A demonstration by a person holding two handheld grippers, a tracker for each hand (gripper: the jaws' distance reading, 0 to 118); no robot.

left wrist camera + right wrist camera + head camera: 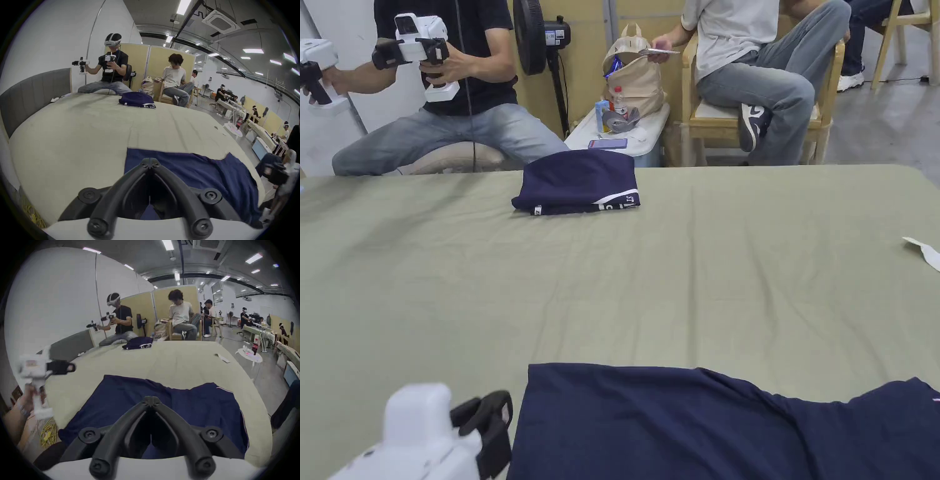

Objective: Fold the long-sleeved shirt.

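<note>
The navy long-sleeved shirt (700, 425) is spread flat at the near edge of the bed (675, 281); its near part is cut off by the frame bottom in the head view. The left gripper (150, 163) is seen w/ jaw tips met, nothing pinched, held above the shirt's left part. The right gripper (151, 401) is likewise closed and empty, over the shirt's middle. In the right gripper view the left tool is blurred, gripped from below by a hand (24, 404). A folded navy garment (578, 182) is seen at the far edge, well apart. Sleeves can't be made out.
</note>
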